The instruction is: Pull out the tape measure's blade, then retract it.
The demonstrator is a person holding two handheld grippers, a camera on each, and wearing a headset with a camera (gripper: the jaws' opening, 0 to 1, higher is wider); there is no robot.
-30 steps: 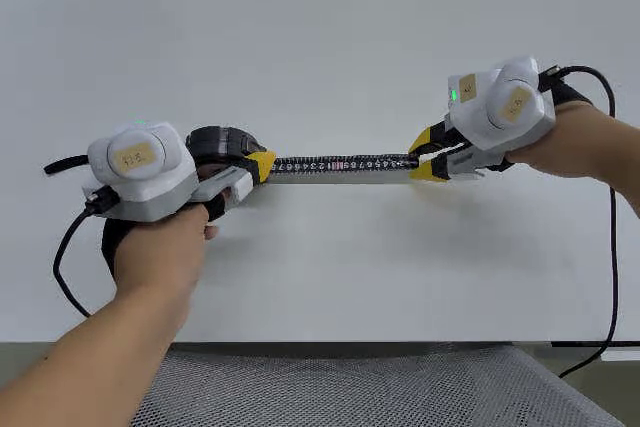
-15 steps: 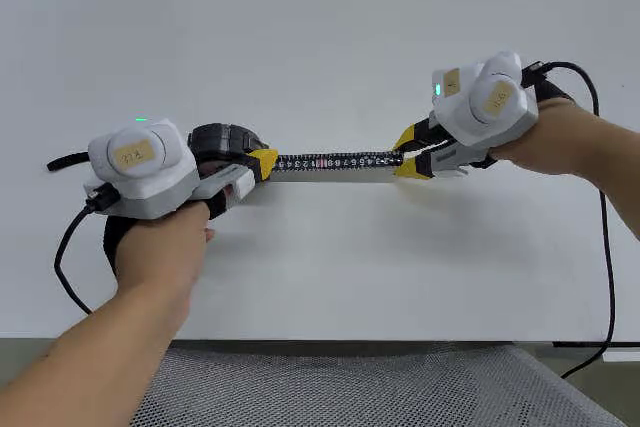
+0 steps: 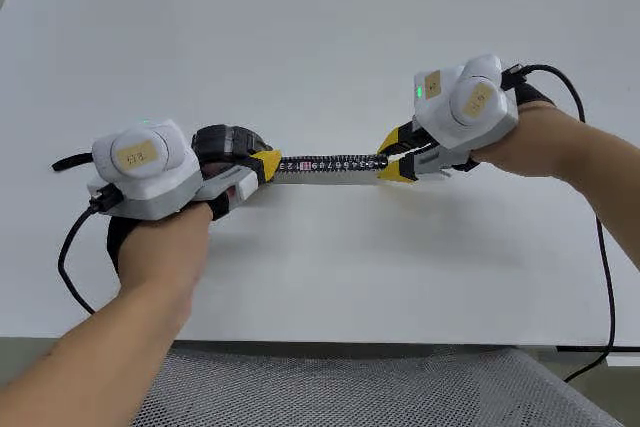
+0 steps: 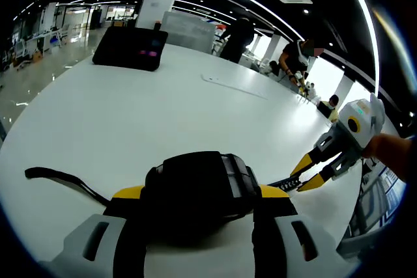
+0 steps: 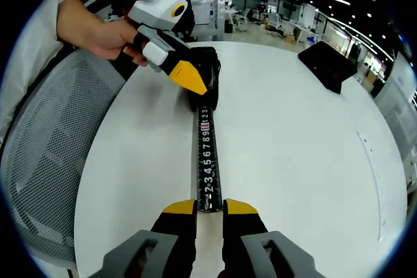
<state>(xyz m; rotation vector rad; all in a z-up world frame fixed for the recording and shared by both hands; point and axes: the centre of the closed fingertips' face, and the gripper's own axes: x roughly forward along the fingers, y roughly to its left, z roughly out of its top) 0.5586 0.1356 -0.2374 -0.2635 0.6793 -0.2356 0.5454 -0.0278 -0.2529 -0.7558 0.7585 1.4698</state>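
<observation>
**Insp. note: tape measure task**

- L claw [image 3: 247, 171]: clamped on the tape measure [image 3: 226, 141], 1 yellow tip each side of the black case. Case sits on the worktop [image 3: 330, 47], front-left. Its wrist strap [image 4: 55, 177] lies loose behind it.
- R claw [image 5: 210, 208]: closed on the free end of the blade [image 5: 207, 154], tips pinching at the hook.
- Blade: a short length is out, running straight and taut-looking between the 2 claws, scale face up. It is low over the worktop. Cannot tell if it touches.

**Step in hand (judgement):** mid-stroke, blade only partly drawn. This single state does not show whether it is the pull-out or the return.

**Next move calls for:**
- L claw to keep the case pinned, no twist.
- R claw to travel strictly along the blade line, away from the case to extend or toward the case mouth to retract.
- On return, grip to be kept until the hook seats. Early release risks spring whip.
</observation>
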